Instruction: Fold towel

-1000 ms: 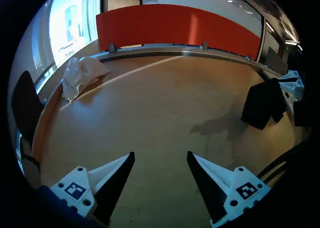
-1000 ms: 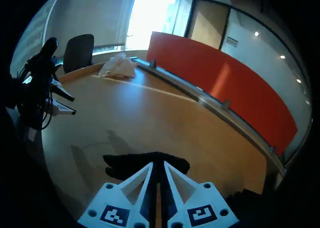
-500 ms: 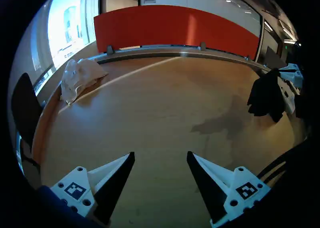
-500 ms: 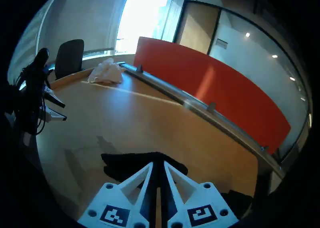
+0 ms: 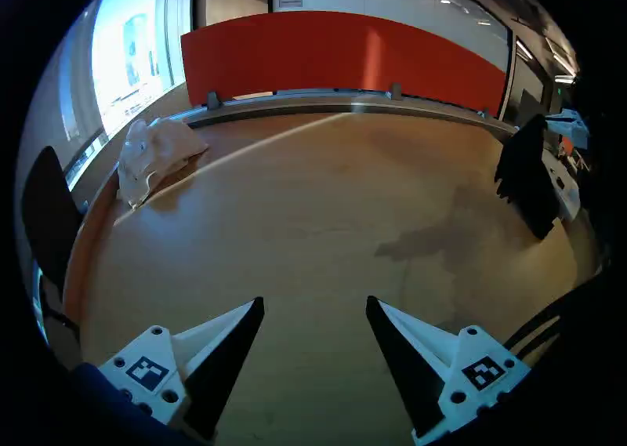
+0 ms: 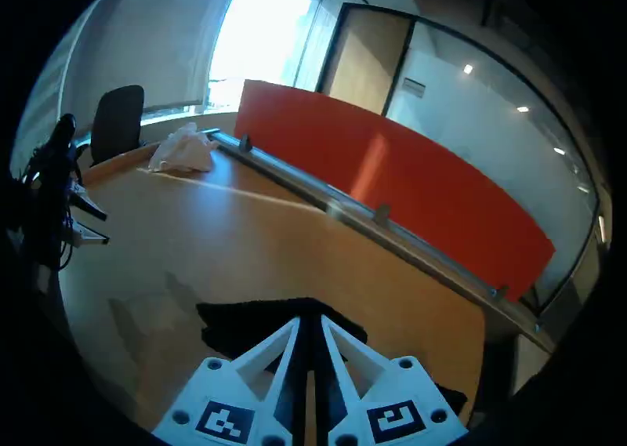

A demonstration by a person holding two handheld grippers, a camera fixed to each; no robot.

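A black towel [image 6: 259, 326] hangs from my right gripper [image 6: 312, 328], whose two white fingers are closed together on its edge. In the left gripper view the same black towel [image 5: 529, 175] dangles in the air at the far right, above the wooden table [image 5: 329, 211], with the right gripper [image 5: 570, 121] holding it from above. My left gripper [image 5: 313, 320] stands open low over the near part of the table, nothing between its fingers. In the right gripper view the left gripper [image 6: 78, 223] appears far off at the left edge.
A crumpled white cloth [image 5: 153, 152] lies at the table's far left corner. A red partition [image 5: 345, 54] runs along the table's back edge. A dark office chair [image 5: 51, 211] stands left of the table, near a bright window [image 6: 259, 38].
The right gripper has lifted the black towel higher and drawn it rightward, away from the table surface. The left gripper has stayed in place, open.
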